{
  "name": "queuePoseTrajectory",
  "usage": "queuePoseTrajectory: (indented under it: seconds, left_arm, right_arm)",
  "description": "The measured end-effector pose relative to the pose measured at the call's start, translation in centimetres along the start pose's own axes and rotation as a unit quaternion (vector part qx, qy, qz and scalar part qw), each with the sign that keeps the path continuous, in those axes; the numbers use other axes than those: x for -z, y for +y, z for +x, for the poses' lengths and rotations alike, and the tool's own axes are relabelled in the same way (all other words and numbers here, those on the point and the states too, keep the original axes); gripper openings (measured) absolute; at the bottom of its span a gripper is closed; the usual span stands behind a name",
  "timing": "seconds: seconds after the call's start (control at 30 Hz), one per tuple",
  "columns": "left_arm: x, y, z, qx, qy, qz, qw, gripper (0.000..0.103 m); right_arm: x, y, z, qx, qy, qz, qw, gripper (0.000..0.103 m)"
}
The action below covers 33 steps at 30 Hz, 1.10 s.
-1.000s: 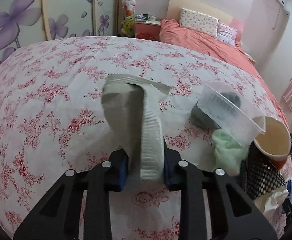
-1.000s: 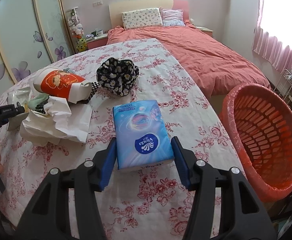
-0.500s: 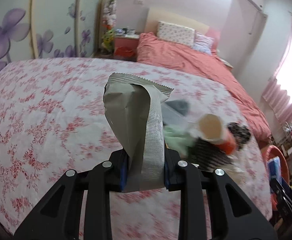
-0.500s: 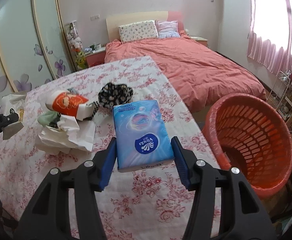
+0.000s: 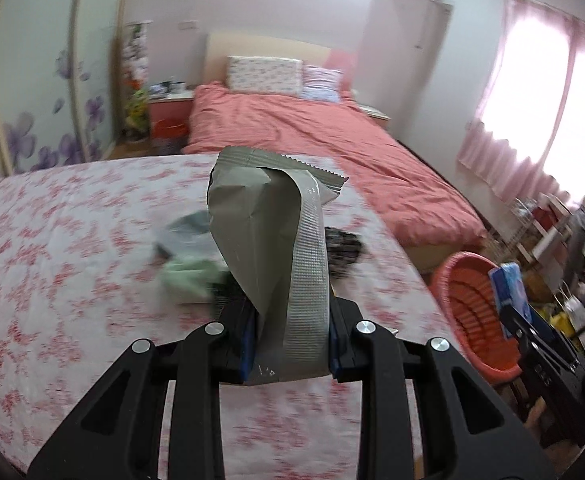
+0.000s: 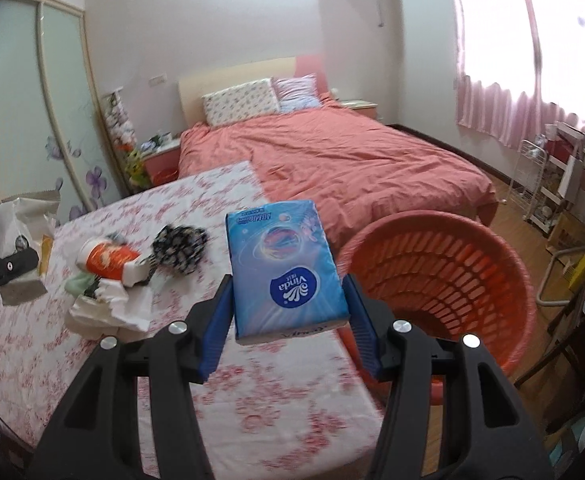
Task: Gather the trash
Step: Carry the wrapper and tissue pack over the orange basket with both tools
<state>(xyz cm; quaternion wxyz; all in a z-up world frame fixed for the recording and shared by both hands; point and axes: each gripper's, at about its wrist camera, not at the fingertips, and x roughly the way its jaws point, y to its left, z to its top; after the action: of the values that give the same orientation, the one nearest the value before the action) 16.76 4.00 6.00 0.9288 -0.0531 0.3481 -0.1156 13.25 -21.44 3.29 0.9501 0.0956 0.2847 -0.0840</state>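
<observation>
lifting both catches off the floral surface (image 6: 284,412): left claw (image 5: 288,340) clenched on grey wrapper (image 5: 268,248), right claw (image 6: 288,304) grasping tissue pack (image 6: 284,268), now nearer the orange basket (image 6: 444,280).

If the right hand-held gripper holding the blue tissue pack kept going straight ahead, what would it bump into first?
Probably the flowered bedspread near its right edge, just beyond the tissue pack clamped in the right hand-held gripper. The orange basket sits off to the right, likely missed. Depth is hard to judge.

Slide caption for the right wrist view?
Right tongs grip a blue tissue pack beside the orange basket.
</observation>
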Motion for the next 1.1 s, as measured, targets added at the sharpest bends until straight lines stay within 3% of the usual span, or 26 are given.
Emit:
queuePoseTrajectory:
  seconds: [0.33,0.57,1.1]
  left_arm:
    - [0.8,-8.5,2.0,0.082,0.005,0.064,0.9946,0.027]
    - [1.1,-12.8,3.7,0.113,0.007,0.1,0.9885,0.027]
    - [2.7,-18.5,7.6,0.173,0.047,0.118,0.9766,0.027]
  right_arm:
    - [-1.0,-7.1,-2.3,0.059,-0.05,0.054,0.996,0.053]
    - [-1.1,-10.6,-2.5,0.099,-0.069,0.067,0.99,0.053]
    - [-0.2,-15.0,0.0,0.096,-0.06,0.1,0.989,0.053]
